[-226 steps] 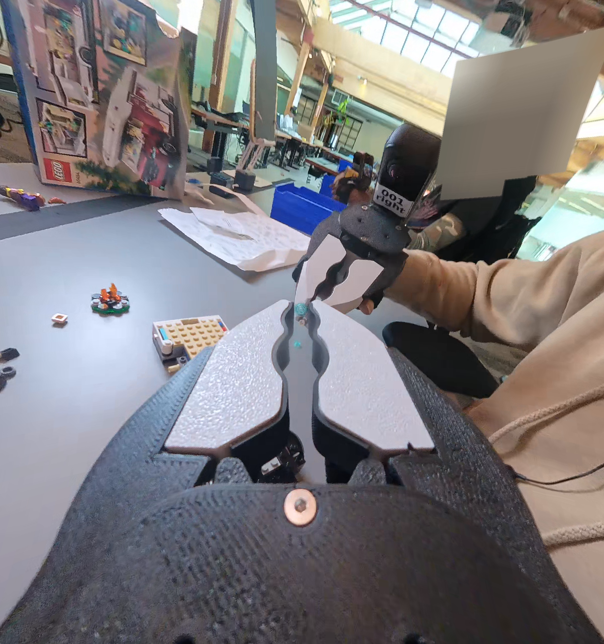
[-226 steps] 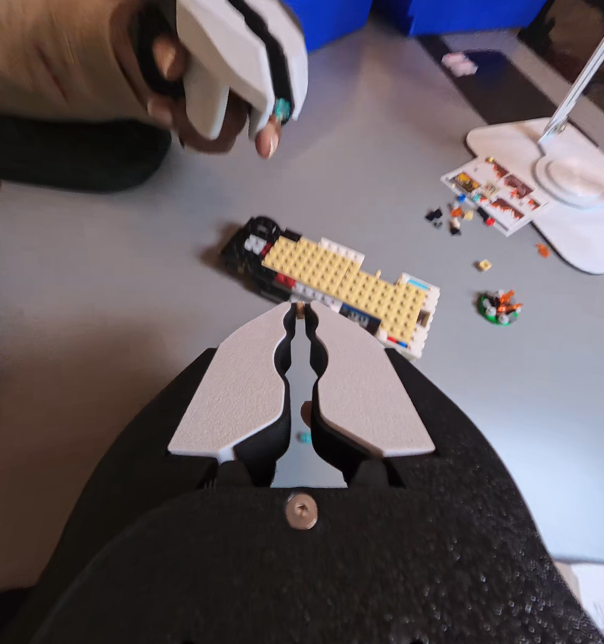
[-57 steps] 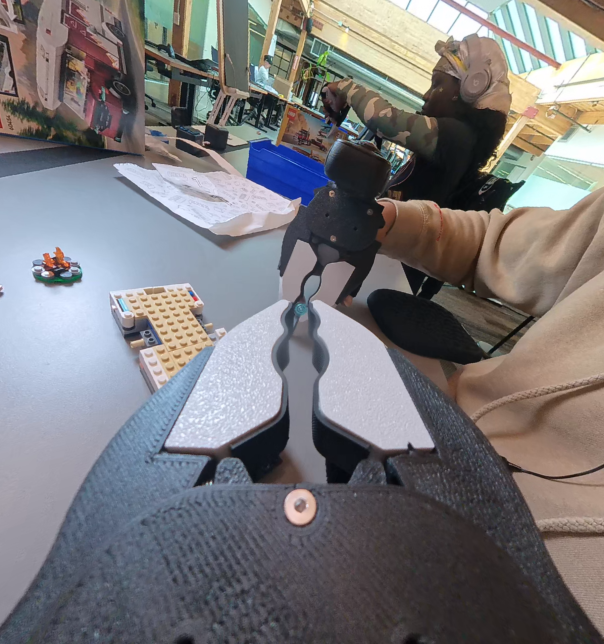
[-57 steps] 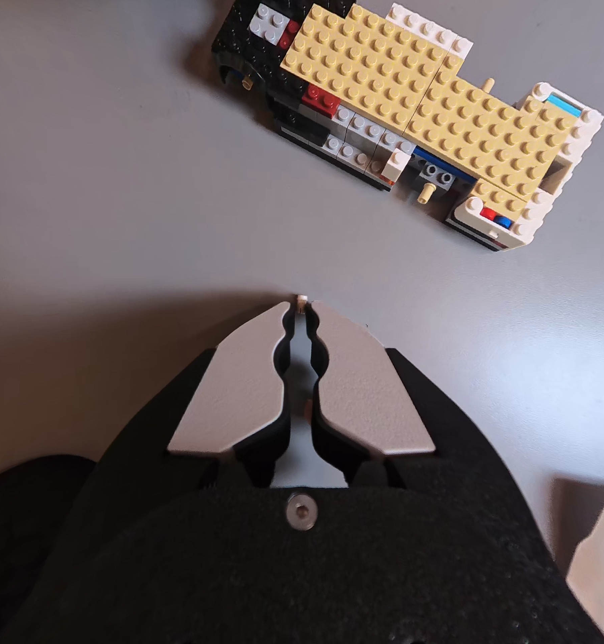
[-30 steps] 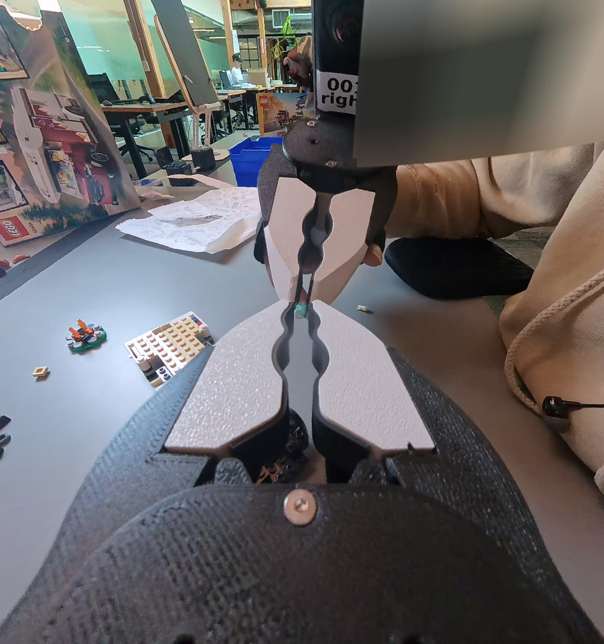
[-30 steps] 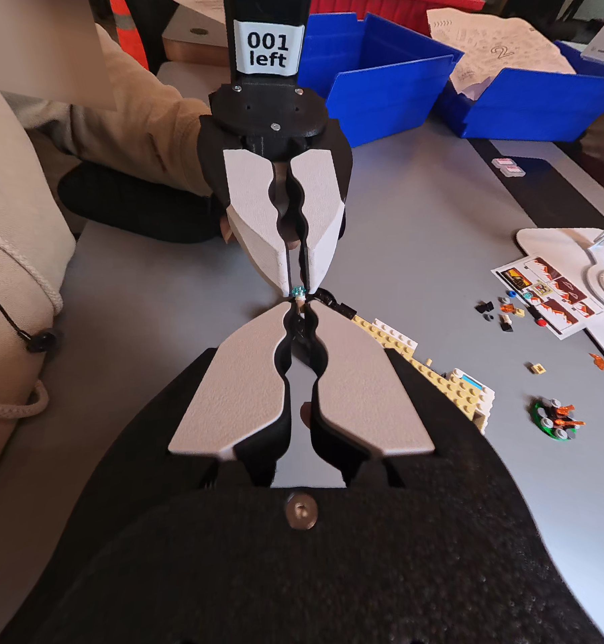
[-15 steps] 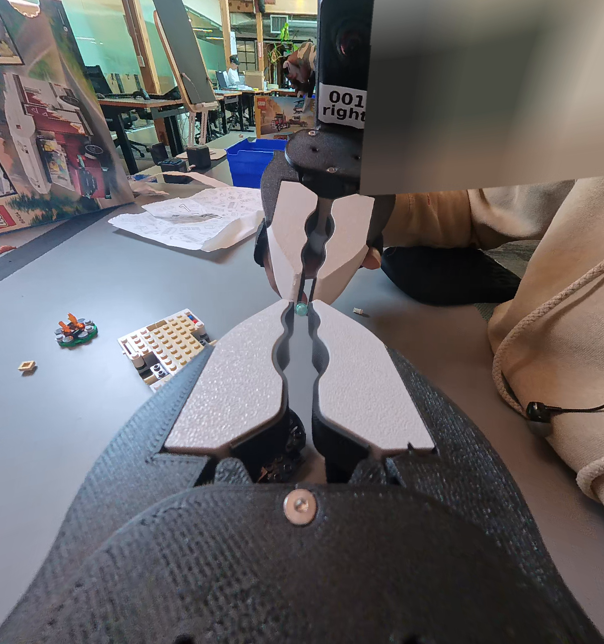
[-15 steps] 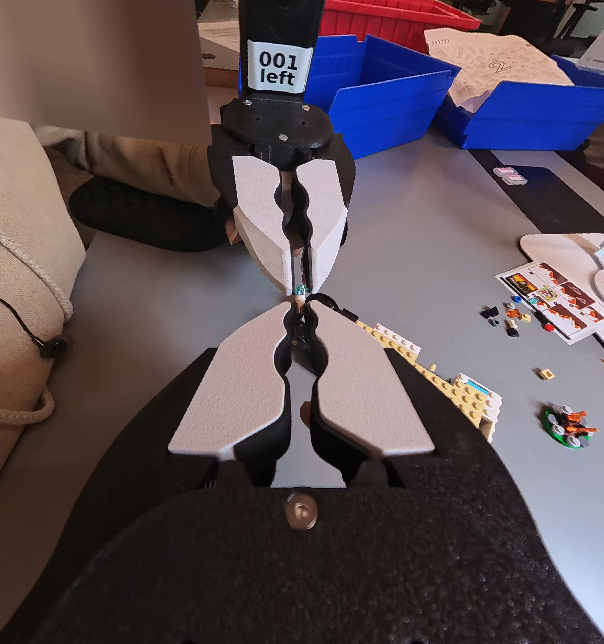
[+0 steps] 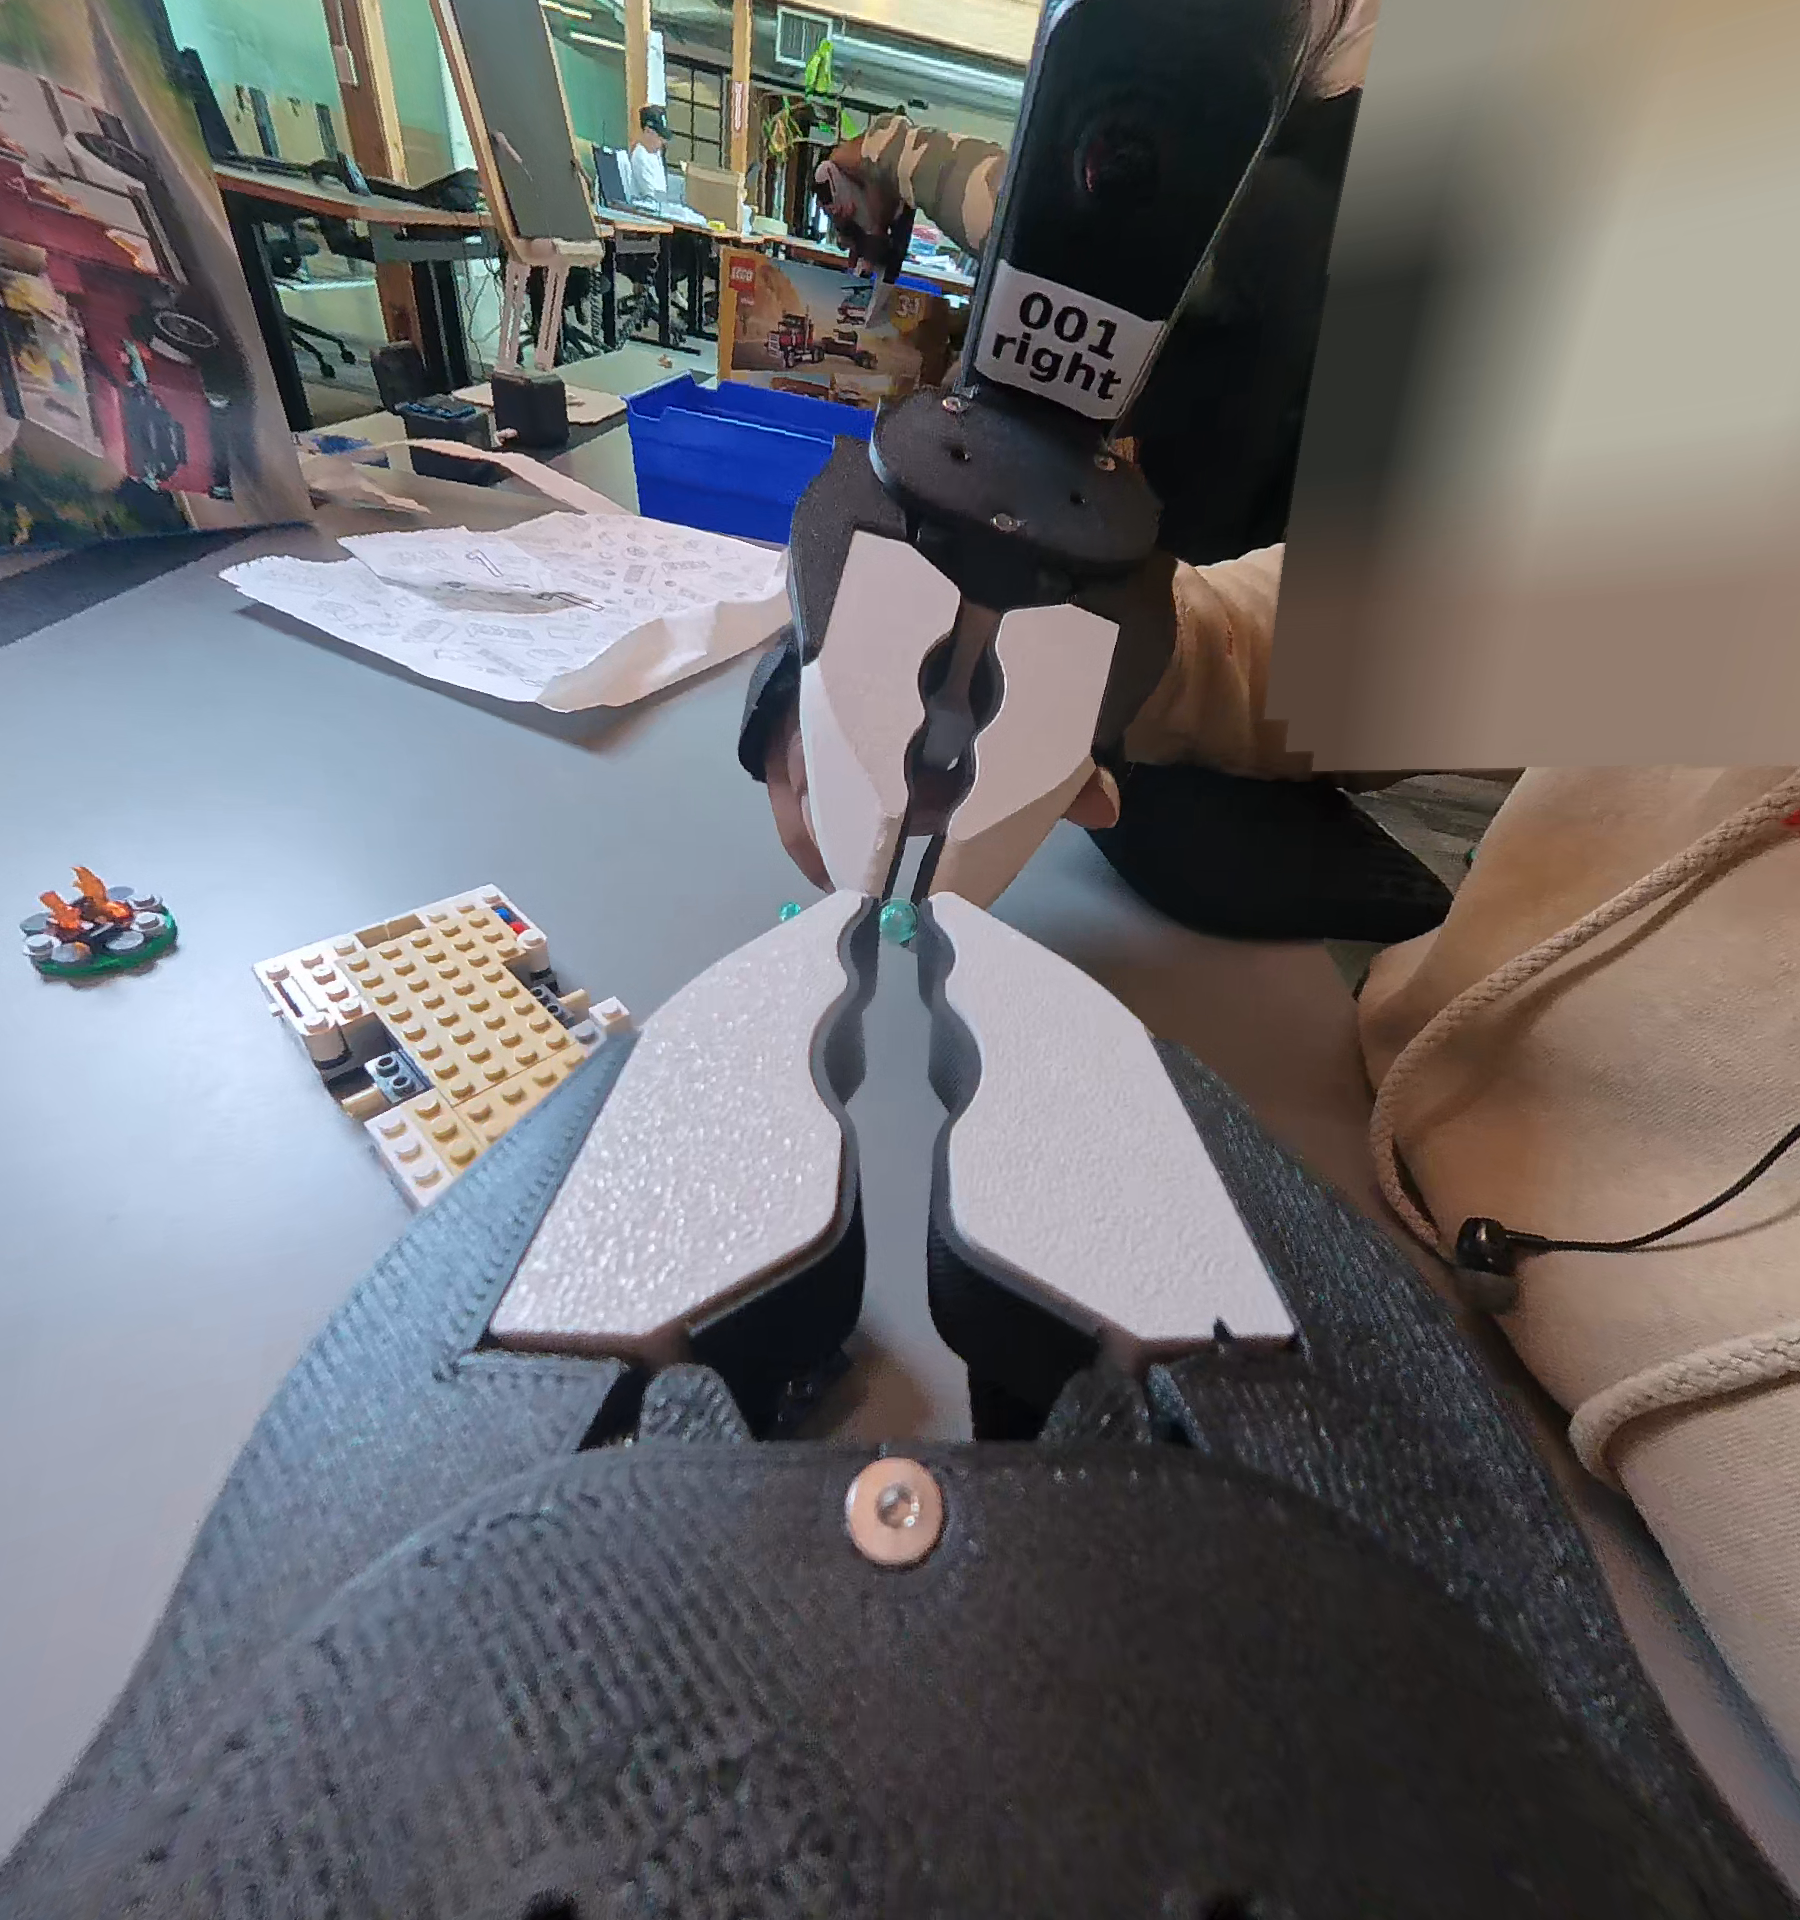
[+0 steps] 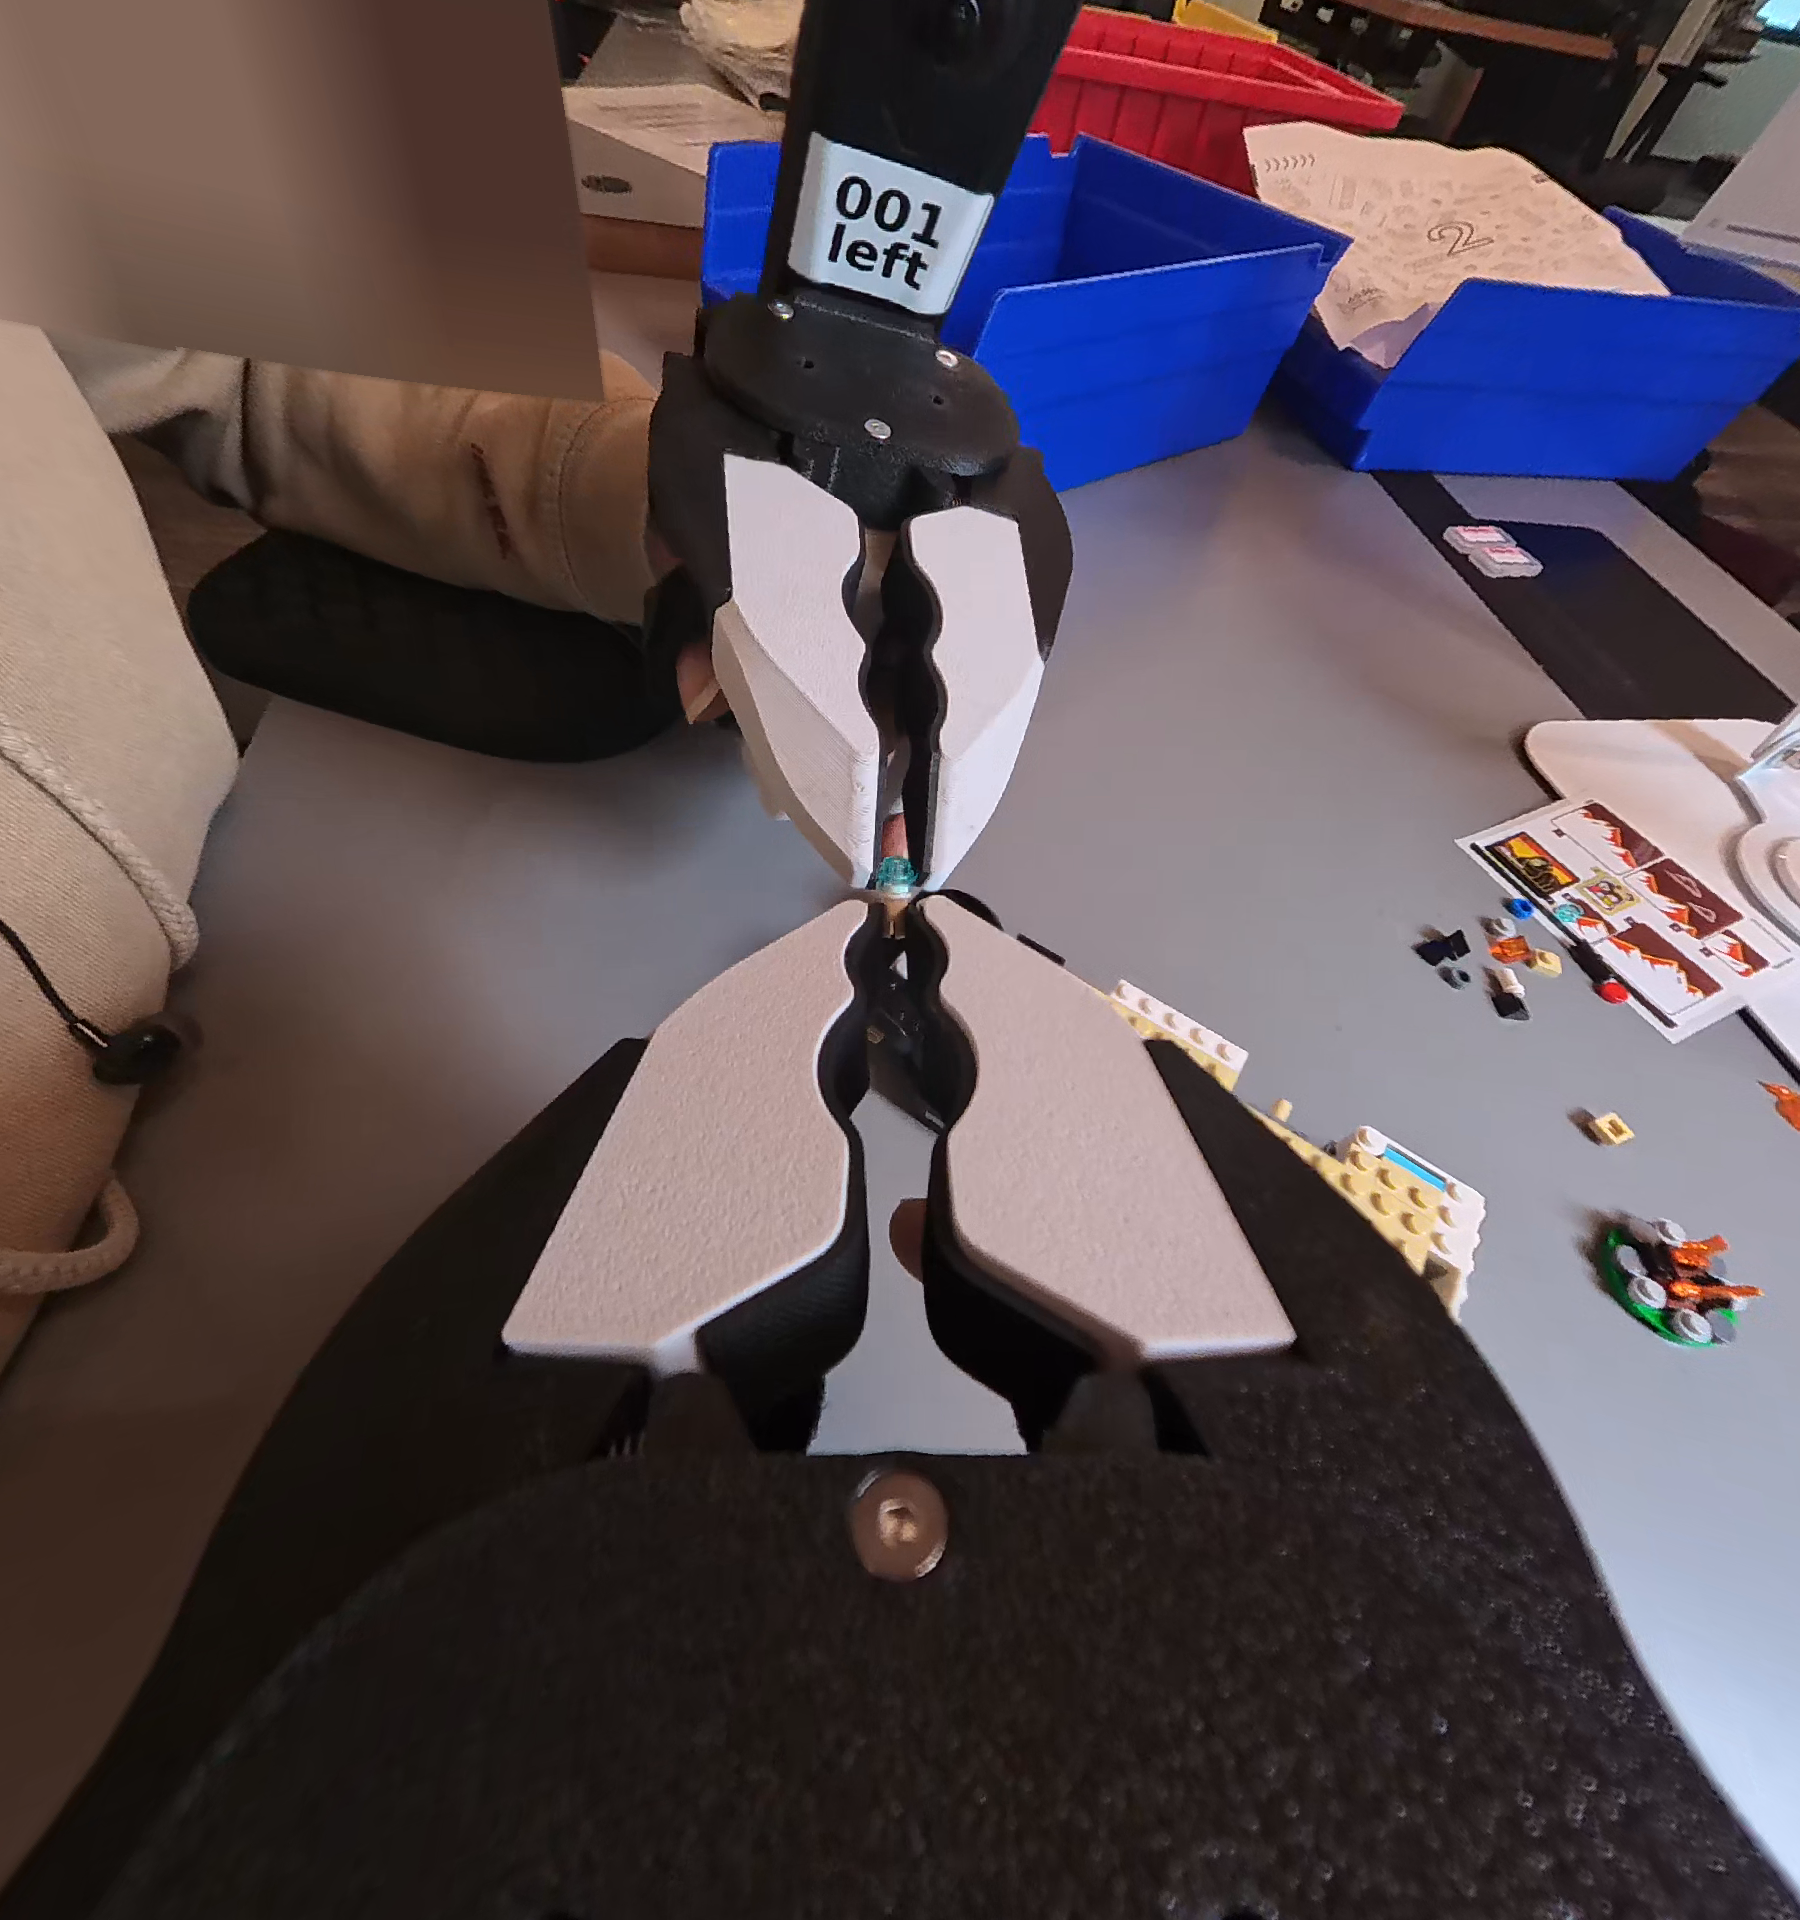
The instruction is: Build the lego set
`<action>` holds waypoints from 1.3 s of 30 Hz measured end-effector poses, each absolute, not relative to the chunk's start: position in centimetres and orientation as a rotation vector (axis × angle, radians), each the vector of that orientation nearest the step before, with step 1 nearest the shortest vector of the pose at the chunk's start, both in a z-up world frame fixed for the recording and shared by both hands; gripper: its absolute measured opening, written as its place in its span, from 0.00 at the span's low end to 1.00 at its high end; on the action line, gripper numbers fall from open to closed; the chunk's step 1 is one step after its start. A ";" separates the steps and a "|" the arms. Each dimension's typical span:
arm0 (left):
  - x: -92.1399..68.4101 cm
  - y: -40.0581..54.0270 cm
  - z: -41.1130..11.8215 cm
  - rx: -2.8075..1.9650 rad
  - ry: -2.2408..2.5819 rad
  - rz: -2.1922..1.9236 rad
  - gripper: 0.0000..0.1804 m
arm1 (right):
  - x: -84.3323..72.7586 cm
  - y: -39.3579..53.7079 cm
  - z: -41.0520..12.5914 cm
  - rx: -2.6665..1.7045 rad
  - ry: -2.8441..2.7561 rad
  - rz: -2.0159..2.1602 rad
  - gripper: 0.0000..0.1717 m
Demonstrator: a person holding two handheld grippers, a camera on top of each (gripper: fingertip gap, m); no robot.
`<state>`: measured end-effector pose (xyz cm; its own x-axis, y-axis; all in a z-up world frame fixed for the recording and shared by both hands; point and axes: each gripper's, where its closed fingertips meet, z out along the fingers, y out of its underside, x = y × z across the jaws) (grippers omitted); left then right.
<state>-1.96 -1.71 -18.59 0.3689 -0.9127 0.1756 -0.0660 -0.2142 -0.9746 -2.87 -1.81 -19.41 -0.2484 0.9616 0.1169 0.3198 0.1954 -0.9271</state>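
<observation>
Currently my left gripper (image 9: 897,920) pinches a small teal round stud (image 9: 897,922) at its very tips. My right gripper (image 10: 893,906) faces it tip to tip, nearly closed on a tiny tan piece (image 10: 892,914); the tan piece sits directly under the stud, touching it as far as I can see. Both are raised above the grey table (image 9: 252,790). A tan brick assembly (image 9: 439,1013) lies below to one side, and a green campfire disc (image 9: 96,925) farther off.
</observation>
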 end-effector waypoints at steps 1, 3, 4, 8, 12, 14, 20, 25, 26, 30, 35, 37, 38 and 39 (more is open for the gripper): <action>-2.0 -1.7 -18.7 -1.595 0.898 -1.020 0.04 | -2.9 -1.8 -19.5 -1.218 -1.706 1.062 0.02; -2.0 -1.7 -18.8 -1.608 0.898 -1.036 0.04 | -2.9 -1.8 -19.5 -1.220 -1.695 1.072 0.02; -2.0 -1.7 -18.8 -1.611 0.891 -1.043 0.04 | -2.9 -1.8 -19.5 -1.225 -1.682 1.085 0.02; -2.0 -1.6 -18.9 -1.626 0.874 -1.069 0.04 | -3.0 -1.8 -19.5 -1.238 -1.653 1.117 0.02; -2.0 -1.6 -18.6 -1.620 0.851 -1.108 0.04 | -3.1 -1.8 -19.2 -1.244 -1.624 1.148 0.02; -2.0 -1.6 -18.6 -1.622 0.847 -1.128 0.04 | -3.1 -1.8 -19.2 -1.248 -1.616 1.166 0.02; -2.0 -1.7 -18.5 -1.630 0.834 -1.158 0.04 | -3.1 -1.9 -19.2 -1.300 -1.585 1.278 0.02; -2.3 -1.5 -18.0 -1.612 0.826 -1.129 0.04 | -3.3 -1.9 -18.8 -1.365 -1.510 1.475 0.02; -2.3 -1.4 -17.9 -1.606 0.832 -1.105 0.05 | -3.3 -2.0 -18.6 -1.364 -1.497 1.507 0.02; -2.2 -1.7 -17.7 -1.590 0.860 -1.074 0.06 | -3.4 -2.0 -18.4 -1.363 -1.482 1.532 0.02; -2.2 -1.8 -17.5 -1.561 0.882 -1.023 0.10 | -3.4 -1.9 -18.3 -1.366 -1.463 1.559 0.02; -2.3 -1.6 -17.6 -1.540 0.929 -0.904 0.13 | -3.3 -1.8 -18.0 -1.378 -1.431 1.619 0.02; -2.4 -1.5 -17.7 -1.528 0.959 -0.839 0.14 | -3.2 -1.7 -17.7 -1.389 -1.409 1.665 0.02; -2.5 -1.4 -17.7 -1.518 0.979 -0.765 0.16 | -3.1 -1.7 -17.4 -1.403 -1.384 1.718 0.02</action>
<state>-2.50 -1.37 -17.68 0.4460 -0.8940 -0.0441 -0.1727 -0.0376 -0.9843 -3.14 -1.68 -17.44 -0.3274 0.8602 -0.3909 0.1985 -0.3419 -0.9185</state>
